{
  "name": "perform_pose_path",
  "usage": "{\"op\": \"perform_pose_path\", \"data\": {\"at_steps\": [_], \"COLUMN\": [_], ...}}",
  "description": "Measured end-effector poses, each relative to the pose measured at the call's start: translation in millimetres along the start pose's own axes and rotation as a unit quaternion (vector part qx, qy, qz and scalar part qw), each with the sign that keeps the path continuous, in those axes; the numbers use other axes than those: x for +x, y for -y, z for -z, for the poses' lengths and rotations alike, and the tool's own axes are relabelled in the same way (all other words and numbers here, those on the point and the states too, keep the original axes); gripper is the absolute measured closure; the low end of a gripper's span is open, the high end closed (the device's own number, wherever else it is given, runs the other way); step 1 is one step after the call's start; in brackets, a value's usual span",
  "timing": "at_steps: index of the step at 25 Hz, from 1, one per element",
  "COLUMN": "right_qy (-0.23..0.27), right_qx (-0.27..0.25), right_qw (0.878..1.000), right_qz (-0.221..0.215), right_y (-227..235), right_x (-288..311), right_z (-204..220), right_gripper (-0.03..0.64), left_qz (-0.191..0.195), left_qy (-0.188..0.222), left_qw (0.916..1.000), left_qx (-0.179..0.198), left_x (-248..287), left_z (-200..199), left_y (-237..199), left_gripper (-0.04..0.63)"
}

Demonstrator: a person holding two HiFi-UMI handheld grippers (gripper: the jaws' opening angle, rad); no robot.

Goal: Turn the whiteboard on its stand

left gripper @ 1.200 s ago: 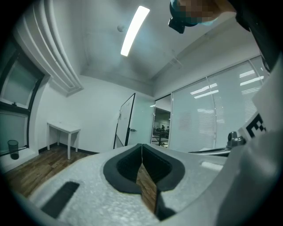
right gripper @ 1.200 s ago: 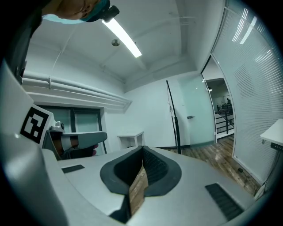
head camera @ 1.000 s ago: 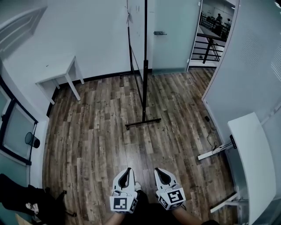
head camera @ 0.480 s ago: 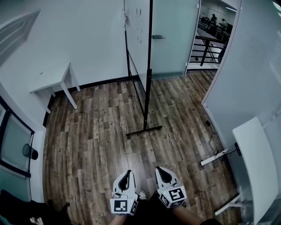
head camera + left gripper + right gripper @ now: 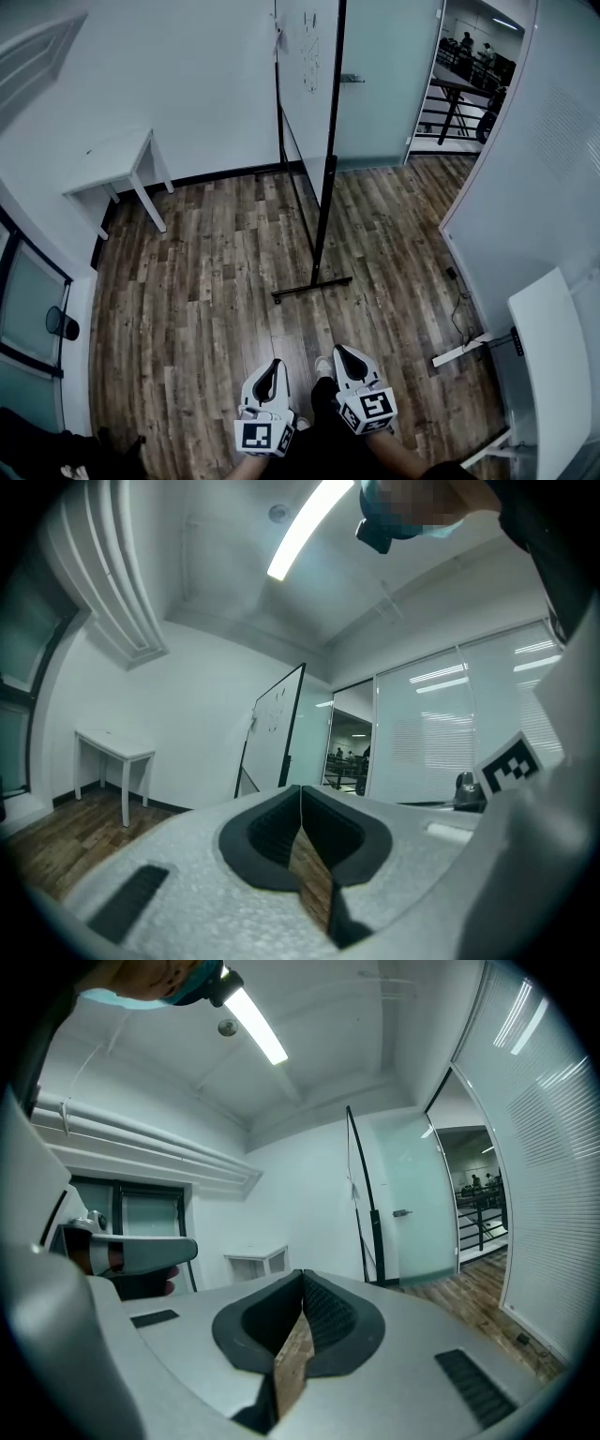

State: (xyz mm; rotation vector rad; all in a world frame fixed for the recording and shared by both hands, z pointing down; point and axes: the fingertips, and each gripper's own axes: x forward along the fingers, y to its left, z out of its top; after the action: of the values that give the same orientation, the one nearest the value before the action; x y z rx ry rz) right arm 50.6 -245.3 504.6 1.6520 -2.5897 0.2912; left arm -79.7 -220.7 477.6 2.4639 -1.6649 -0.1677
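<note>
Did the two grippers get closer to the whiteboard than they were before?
Yes. The left gripper and the right gripper have both come forward: the gap to the whiteboard stand's foot bar on the floor ahead is smaller.

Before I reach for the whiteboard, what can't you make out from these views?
- Top of the whiteboard: cut off by the head view's upper edge.
- Any pivot or lock on the stand: too small, and the board is seen nearly edge-on.
- The marks on the board: too small to read in every view.
- The stand's foot: hidden behind the bodies of the left gripper and the right gripper in their own views.
</note>
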Motion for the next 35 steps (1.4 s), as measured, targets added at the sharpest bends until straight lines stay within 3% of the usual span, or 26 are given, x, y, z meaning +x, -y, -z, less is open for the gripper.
{"op": "perform_pose_path", "data": {"at_steps": [14, 25, 35], "right_qy": [0.001, -0.023, -0.059], "right_qx": [-0.014, -0.034, -0.038], "right_qw": [1.000, 0.999, 0.998], "right_qz": [-0.024, -0.009, 0.009], "right_y": [106, 207, 282], "right_x": [155, 287, 408], "right_z": [-48, -53, -32], "right_gripper": [0.604, 0.601, 0.485], "left_qz": [-0.036, -0.071, -0.090], "left_qy": [0.015, 0.006, -0.004], "left_qw": [0.9992, 0.9974, 0.9958], "left_qx": [0.012, 0.007, 0.010], "left_x": [158, 274, 342], "left_z": [-32, -27, -18], "left_y": [-27, -49, -61], "left_gripper": [0.577, 0.577, 0.577]}}
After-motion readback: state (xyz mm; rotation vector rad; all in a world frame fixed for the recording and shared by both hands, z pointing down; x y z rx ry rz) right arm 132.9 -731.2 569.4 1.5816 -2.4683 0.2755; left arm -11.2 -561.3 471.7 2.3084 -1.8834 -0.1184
